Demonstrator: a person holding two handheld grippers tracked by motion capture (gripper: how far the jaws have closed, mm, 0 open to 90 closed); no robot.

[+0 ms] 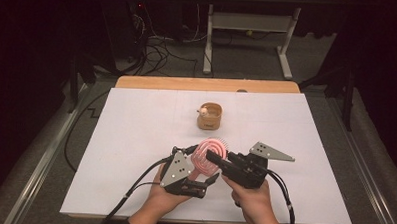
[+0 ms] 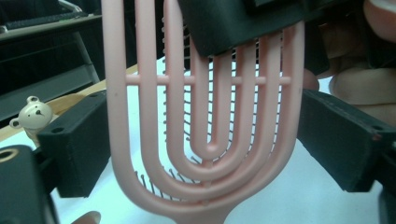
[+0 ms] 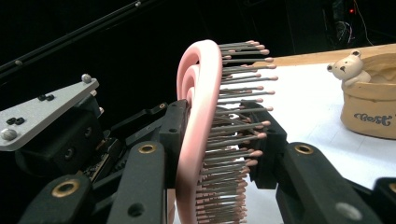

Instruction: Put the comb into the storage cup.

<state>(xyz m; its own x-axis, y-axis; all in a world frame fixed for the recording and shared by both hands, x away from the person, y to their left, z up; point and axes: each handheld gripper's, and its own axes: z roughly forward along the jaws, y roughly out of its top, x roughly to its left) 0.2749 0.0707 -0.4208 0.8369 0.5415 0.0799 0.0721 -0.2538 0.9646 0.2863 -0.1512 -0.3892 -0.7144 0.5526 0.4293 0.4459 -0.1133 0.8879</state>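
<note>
Right gripper (image 1: 212,156) clamps the pink vented plastic hairbrush (image 1: 208,157) near the white tabletop's (image 1: 135,140) front edge, left gripper's (image 1: 196,184) jaws open beside it, bare surface all round.

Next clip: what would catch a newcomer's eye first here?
A pink hairbrush stands out, held up over the near middle of the white table between the two hands. The right gripper is clamped on its head, one jaw on the pink back, the other among the bristles, while the left gripper has its jaws open on either side of the brush. Farther back sits a tan pot with a small bear figure on its rim.
</note>
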